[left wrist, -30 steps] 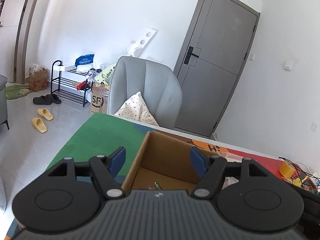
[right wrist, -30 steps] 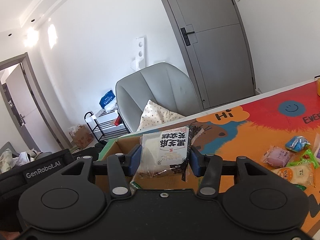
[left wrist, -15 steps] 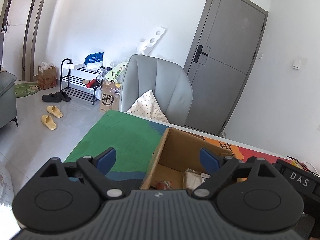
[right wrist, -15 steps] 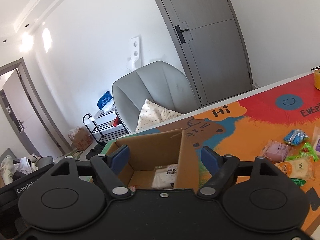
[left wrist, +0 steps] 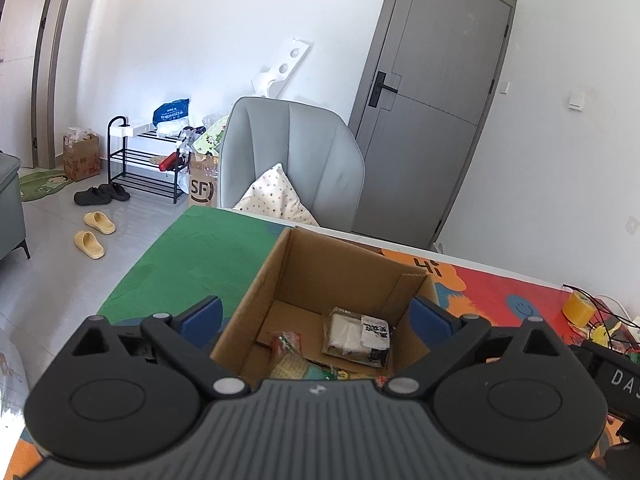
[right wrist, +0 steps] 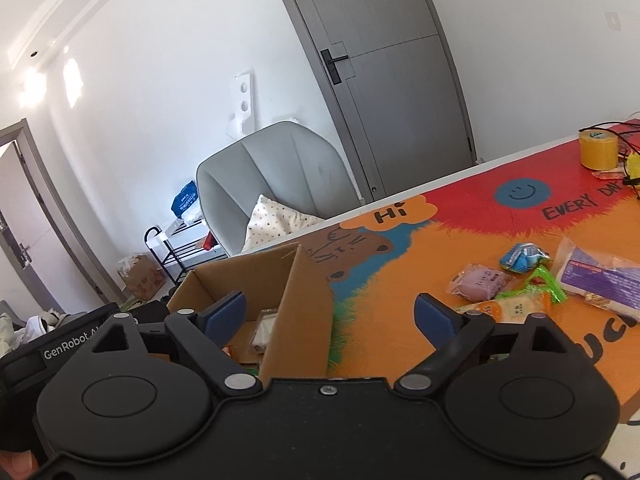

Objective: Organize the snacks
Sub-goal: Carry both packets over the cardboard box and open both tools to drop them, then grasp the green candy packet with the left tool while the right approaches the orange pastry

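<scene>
Cardboard box sits open-topped under my left gripper, whose fingers are spread wide and hold nothing. My right gripper is likewise wide open and empty, straddling the box's right-hand wall. As I judge it, the step now is fetching another snack, so I should swing the right gripper toward two o'clock, where the loose snacks lie on the bright mat, come down flat over one packet and pinch it across its narrow width. Inside the box, a clear packet with a black-and-white label lies at centre, and a red-and-green wrapper at its seven o'clock. More wrappers show nearer me, too hidden to name.
</scene>
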Tool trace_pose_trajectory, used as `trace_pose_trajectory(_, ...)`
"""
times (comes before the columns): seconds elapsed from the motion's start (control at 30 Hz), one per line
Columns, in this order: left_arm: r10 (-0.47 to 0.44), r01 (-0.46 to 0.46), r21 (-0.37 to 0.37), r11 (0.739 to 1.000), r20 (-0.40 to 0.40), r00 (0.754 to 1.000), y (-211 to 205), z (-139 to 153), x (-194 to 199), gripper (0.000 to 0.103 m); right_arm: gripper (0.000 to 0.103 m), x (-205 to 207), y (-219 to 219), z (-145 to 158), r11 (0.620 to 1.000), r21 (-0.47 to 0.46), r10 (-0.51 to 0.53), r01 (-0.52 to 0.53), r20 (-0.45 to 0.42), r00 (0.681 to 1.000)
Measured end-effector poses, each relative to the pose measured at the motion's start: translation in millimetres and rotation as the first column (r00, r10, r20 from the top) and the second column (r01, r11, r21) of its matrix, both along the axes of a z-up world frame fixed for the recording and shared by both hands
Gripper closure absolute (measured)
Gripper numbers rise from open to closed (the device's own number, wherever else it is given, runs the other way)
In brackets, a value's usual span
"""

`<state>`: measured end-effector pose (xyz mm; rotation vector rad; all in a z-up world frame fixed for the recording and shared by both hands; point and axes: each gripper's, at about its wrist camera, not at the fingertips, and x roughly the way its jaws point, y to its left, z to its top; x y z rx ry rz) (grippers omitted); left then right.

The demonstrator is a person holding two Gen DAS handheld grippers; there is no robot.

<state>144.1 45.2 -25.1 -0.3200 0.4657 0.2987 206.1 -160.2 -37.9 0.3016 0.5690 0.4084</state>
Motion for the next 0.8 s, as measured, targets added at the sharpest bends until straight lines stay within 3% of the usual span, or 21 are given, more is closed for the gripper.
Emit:
trace_pose_trajectory(0.43, -0.128, 0.127, -0.014, 0.992, -0.047, 0.991, -57.6, 0.6, 0.9, 0.003, 0.006, -16.1, -64.1, -0.6, 0.994, 0.011, -0.107, 0.107, -0.030, 0.994)
trace_pose_trajectory(0.6, -0.190, 0.192, 0.014, 0.981, -0.062, 0.980, -82.6, 1.4, 0.5, 0.003, 0.003, -26.3, -85.8, 0.9, 0.991, 0.016, -0.136, 0.136, -0.016, 0.991)
trace_pose_trajectory(0.8, -0.210, 0.212, 0.012, 0.977, -0.065, 0.975, -105.4, -0.1, 2.0, 0.003, 0.002, -32.9, -115.2, -2.7, 0.984, 0.024, -0.178, 0.179, -0.017, 0.984)
